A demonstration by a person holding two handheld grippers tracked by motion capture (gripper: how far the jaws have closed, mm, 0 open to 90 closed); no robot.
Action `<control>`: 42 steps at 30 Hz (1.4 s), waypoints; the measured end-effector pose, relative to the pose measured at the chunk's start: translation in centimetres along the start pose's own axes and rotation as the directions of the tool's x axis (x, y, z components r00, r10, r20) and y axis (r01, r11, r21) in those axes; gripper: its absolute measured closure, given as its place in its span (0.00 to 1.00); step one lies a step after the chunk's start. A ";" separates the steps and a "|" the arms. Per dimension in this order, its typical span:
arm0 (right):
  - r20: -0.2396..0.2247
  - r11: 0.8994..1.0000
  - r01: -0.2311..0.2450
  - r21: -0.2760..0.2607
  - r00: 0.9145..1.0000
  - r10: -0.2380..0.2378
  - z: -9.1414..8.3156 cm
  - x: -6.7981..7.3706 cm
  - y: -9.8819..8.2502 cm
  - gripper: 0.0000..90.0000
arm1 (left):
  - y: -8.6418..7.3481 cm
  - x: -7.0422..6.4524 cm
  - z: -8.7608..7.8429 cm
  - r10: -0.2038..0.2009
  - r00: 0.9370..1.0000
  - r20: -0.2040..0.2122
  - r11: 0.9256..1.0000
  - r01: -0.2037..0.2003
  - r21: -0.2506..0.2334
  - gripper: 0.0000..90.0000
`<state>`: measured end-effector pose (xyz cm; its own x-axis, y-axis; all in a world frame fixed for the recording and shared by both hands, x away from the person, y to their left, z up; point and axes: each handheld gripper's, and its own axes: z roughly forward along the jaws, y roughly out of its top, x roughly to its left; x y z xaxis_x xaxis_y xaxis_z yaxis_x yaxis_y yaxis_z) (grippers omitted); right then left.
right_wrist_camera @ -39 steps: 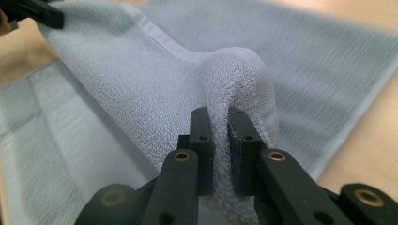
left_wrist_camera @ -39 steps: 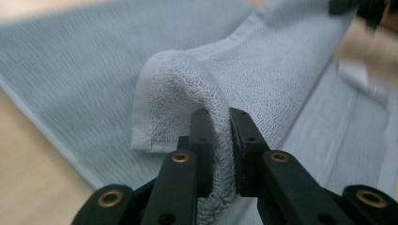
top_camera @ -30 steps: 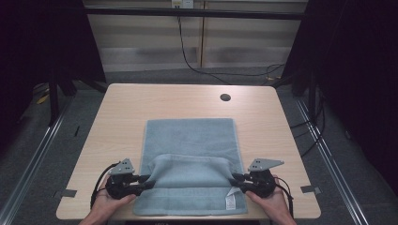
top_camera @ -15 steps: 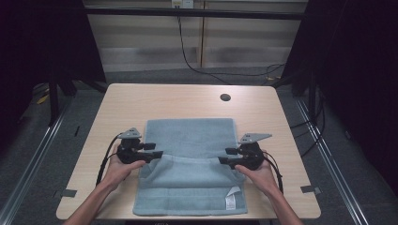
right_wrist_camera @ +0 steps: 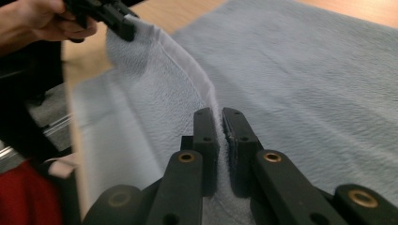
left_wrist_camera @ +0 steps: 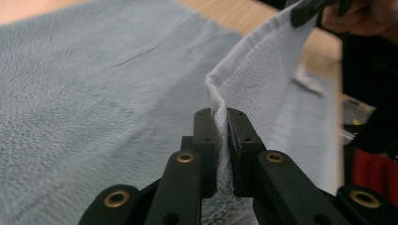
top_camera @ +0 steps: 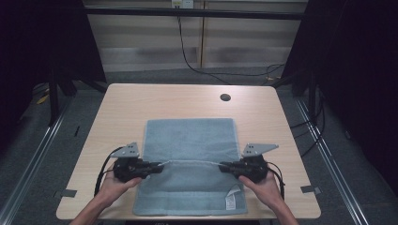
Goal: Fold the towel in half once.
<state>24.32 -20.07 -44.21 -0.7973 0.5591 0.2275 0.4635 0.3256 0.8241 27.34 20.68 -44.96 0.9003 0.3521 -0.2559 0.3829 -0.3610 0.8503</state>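
A pale blue-grey terry towel (top_camera: 190, 140) lies flat on the light wooden tabletop (top_camera: 141, 101), its near hem lifted and stretched between the two claws over the cloth's near half. The left claw (top_camera: 157, 165) is clenched on the hem's left end, the right claw (top_camera: 224, 165) on its right end. A white label (top_camera: 230, 202) shows at the towel's near right corner.

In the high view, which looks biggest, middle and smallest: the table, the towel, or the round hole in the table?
1. table
2. towel
3. round hole
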 end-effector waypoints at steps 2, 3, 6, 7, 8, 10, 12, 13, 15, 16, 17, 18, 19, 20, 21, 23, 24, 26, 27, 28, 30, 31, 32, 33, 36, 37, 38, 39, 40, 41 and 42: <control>-0.016 1.000 0.015 -0.003 1.000 -0.015 -0.9 1.6 -0.6 0.87 | -0.4 -1.5 -1.4 -0.002 1.000 0.013 0.998 0.003 -0.058 0.91; -0.015 1.000 0.019 0.005 1.000 -0.019 -1.4 2.5 -0.9 0.83 | -0.5 -2.0 -1.9 0.002 1.000 0.022 0.998 0.000 -0.068 0.89; -0.012 0.999 0.033 -0.025 0.999 -0.033 -2.7 3.8 -1.3 0.75 | -0.8 -3.1 -2.9 0.004 0.999 0.041 0.995 0.000 -0.099 0.82; -0.002 0.999 0.025 -0.036 1.000 -0.026 -3.1 3.9 -1.2 0.75 | -0.8 -3.2 -3.0 0.007 0.999 0.034 0.994 -0.004 -0.107 0.80; -0.001 0.999 0.029 -0.044 1.000 -0.029 -3.3 3.8 -1.1 0.75 | -0.7 -3.0 -3.0 0.007 1.000 0.016 0.995 -0.006 -0.099 0.80; 0.018 0.999 0.012 -0.041 1.000 -0.012 -3.1 2.6 -1.0 0.75 | -0.6 -1.9 -2.4 -0.014 1.000 -0.014 0.996 0.013 -0.083 0.76; 0.031 0.999 -0.002 -0.034 1.000 0.003 -2.5 1.2 -1.1 0.75 | -0.5 0.1 -1.4 -0.035 0.998 -0.050 0.998 0.033 -0.044 0.76; 0.039 0.999 -0.021 -0.030 0.999 0.022 -1.8 0.2 -1.1 0.75 | -0.5 0.7 -0.9 -0.043 0.996 -0.075 0.999 0.041 -0.033 0.76; 0.059 0.999 -0.039 -0.012 0.997 0.039 -0.9 -1.1 -1.0 0.74 | -0.5 2.7 0.1 -0.085 0.992 -0.095 0.996 0.085 -0.002 0.74; 0.077 0.999 -0.034 0.000 0.996 0.034 -0.4 -1.8 -0.9 0.73 | -0.5 3.5 0.6 -0.091 0.989 -0.117 0.996 0.093 0.005 0.74; 0.086 0.999 -0.046 0.003 0.995 0.045 0.0 -2.5 -0.7 0.72 | -0.6 4.4 1.2 -0.106 0.985 -0.134 0.994 0.110 0.019 0.74; 0.092 0.999 -0.054 0.008 0.994 0.053 0.4 -3.1 -0.5 0.71 | -0.6 5.1 1.7 -0.107 0.983 -0.146 0.992 0.115 0.045 0.73; 0.106 0.999 -0.047 0.016 0.993 0.045 0.9 -3.7 -0.3 0.70 | -0.6 5.8 2.2 -0.109 0.980 -0.166 0.991 0.121 0.062 0.73; 0.117 0.998 -0.053 0.022 0.992 0.050 1.4 -4.2 -0.1 0.69 | -0.5 6.5 2.6 -0.127 0.976 -0.175 0.988 0.140 0.065 0.72; 0.123 0.998 -0.063 0.024 0.991 0.060 2.0 -4.9 0.0 0.68 | -0.5 7.0 2.9 -0.137 0.975 -0.173 0.987 0.149 0.059 0.72; 0.145 0.996 -0.067 0.063 0.988 0.058 3.4 -6.1 0.1 0.66 | -0.3 7.9 3.8 -0.115 0.970 -0.213 0.984 0.141 0.108 0.71; 0.169 0.994 -0.078 0.081 0.984 0.064 4.4 -6.8 0.1 0.65 | -0.3 8.2 4.0 -0.111 0.966 -0.233 0.986 0.136 0.094 0.70; 0.186 0.991 -0.092 0.097 0.980 0.073 5.6 -7.6 -0.1 0.64 | -0.7 9.0 4.4 -0.132 0.950 -0.282 0.984 0.160 0.081 0.70; 0.201 0.990 -0.102 0.101 0.976 0.080 6.2 -7.9 -0.3 0.63 | -0.9 9.2 4.6 -0.133 0.944 -0.300 0.980 0.170 0.102 0.68; 0.204 0.987 -0.109 0.118 0.975 0.083 6.6 -8.0 -0.5 0.63 | -1.1 9.3 4.7 -0.130 0.947 -0.294 0.981 0.167 0.104 0.68; 0.211 0.986 -0.091 0.138 0.976 0.060 7.0 -7.8 -0.8 0.62 | -1.3 9.0 4.5 -0.105 0.954 -0.281 0.982 0.143 0.120 0.68; 0.213 0.985 -0.094 0.143 0.975 0.062 6.9 -7.6 -0.9 0.62 | -1.4 8.9 4.4 -0.094 0.956 -0.276 0.983 0.134 0.127 0.68; 0.204 0.985 -0.094 0.148 0.977 0.063 6.8 -7.4 -1.0 0.62 | -1.5 8.7 4.3 -0.086 0.958 -0.273 0.984 0.124 0.127 0.69; 0.203 0.984 -0.090 0.155 0.977 0.057 6.7 -7.1 -1.1 0.62 | -1.7 8.5 4.2 -0.087 0.960 -0.265 0.985 0.123 0.123 0.70; 0.185 0.984 -0.087 0.155 0.981 0.058 6.0 -6.1 -1.9 0.62 | -2.3 7.2 3.7 -0.077 0.966 -0.245 0.984 0.112 0.136 0.70; 0.181 0.984 -0.084 0.155 0.982 0.056 5.8 -5.7 -2.1 0.62 | -2.5 6.8 3.5 -0.078 0.968 -0.239 0.984 0.113 0.138 0.70; 0.178 0.985 -0.077 0.155 0.983 0.049 5.6 -5.3 -2.3 0.62 | -2.7 6.4 3.3 -0.083 0.969 -0.233 0.983 0.117 0.140 0.70; 0.172 0.984 -0.071 0.164 0.984 0.042 5.4 -4.8 -2.5 0.62 | -2.9 5.9 3.1 -0.082 0.971 -0.225 0.983 0.116 0.142 0.70; 0.173 0.981 -0.072 0.179 0.984 0.041 5.1 -4.3 -2.7 0.62 | -3.2 5.4 2.9 -0.084 0.973 -0.214 0.983 0.116 0.142 0.70; 0.165 0.981 -0.066 0.180 0.986 0.036 4.9 -3.8 -2.9 0.62 | -3.4 5.0 2.7 -0.086 0.974 -0.209 0.982 0.118 0.148 0.70; 0.163 0.980 -0.063 0.188 0.986 0.032 4.7 -3.2 -3.1 0.62 | -3.6 4.6 2.4 -0.090 0.975 -0.202 0.981 0.122 0.150 0.70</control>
<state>27.26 -19.32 -49.92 -0.7082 0.6861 0.1664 0.5772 0.4269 0.6961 30.58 21.47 -50.28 0.8016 0.5505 -0.2331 0.5162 -0.4408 0.7343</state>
